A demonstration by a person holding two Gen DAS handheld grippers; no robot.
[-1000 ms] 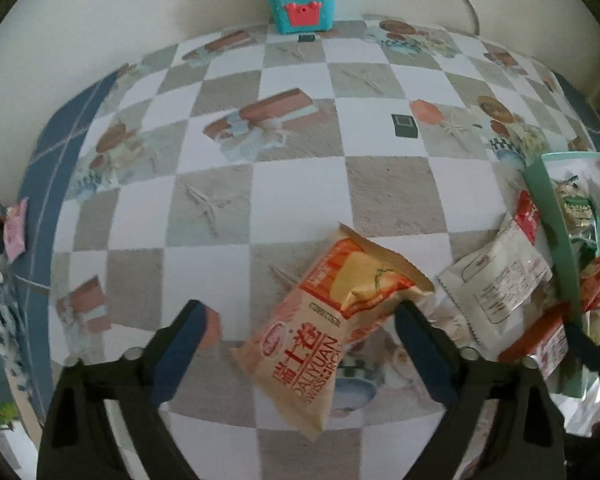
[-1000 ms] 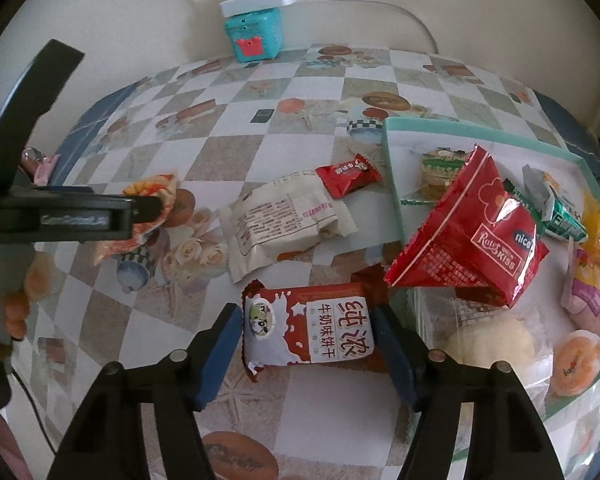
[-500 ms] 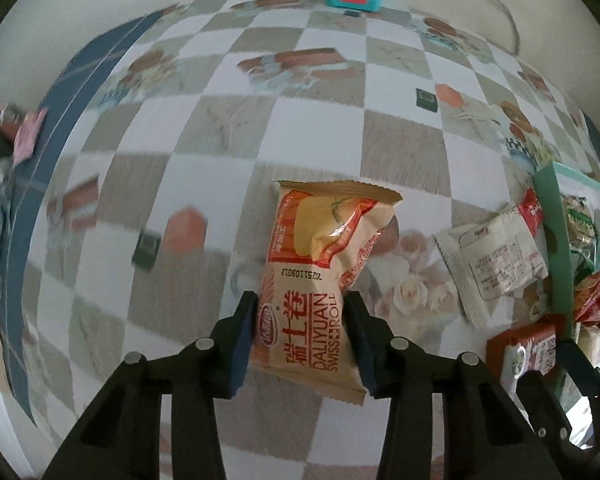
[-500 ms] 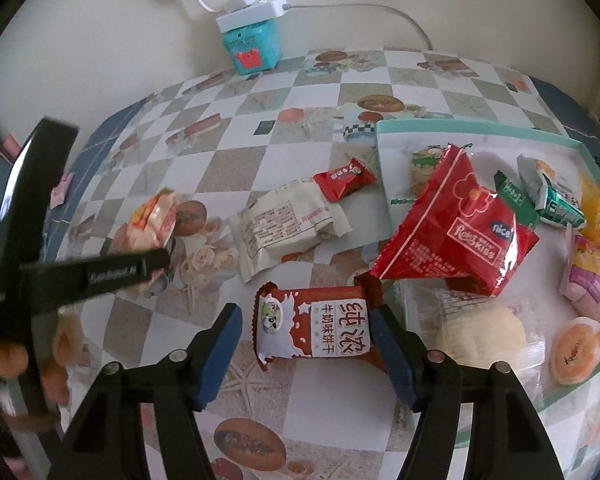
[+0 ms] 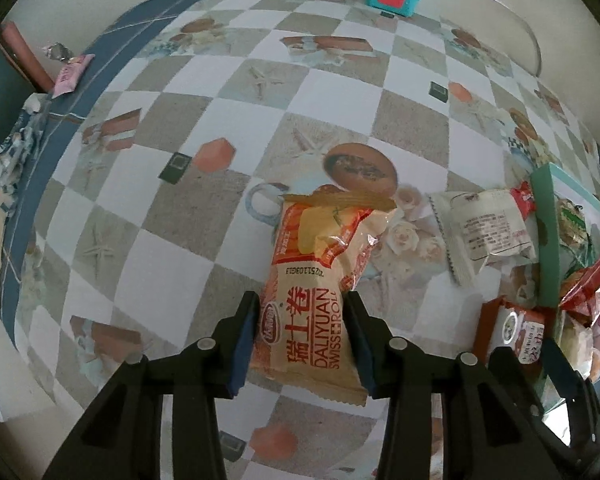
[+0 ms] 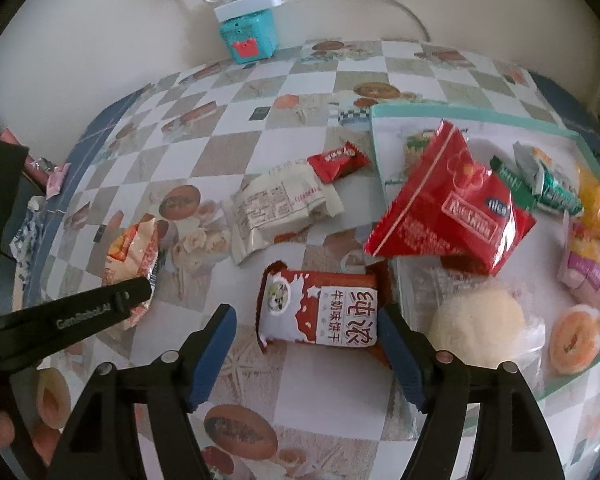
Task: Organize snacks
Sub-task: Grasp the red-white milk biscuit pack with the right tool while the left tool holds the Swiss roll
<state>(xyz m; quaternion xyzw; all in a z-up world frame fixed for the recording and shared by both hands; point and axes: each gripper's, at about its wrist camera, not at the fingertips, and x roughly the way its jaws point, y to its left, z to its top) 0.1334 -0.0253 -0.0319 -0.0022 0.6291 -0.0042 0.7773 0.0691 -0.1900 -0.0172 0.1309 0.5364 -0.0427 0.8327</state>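
Both grippers: black angular arms, silver round screws, blue pads on the fingers (image 5: 242, 344); white "GenRobot.AI" lettering marks the left gripper (image 6: 148, 284).

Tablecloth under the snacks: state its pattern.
Checked tablecloth, white and grey-beige squares with printed food pictures, blue border; clearest in the left wrist view.

Soft, dim daylight, slightly washed out, with faint shadows. Both fisheye views bend the checkered vinyl tabletop (image 5: 340, 128) into a dome and darken to black corners. Mild glare sits on the glossy red triangular snack bag (image 6: 452, 200).
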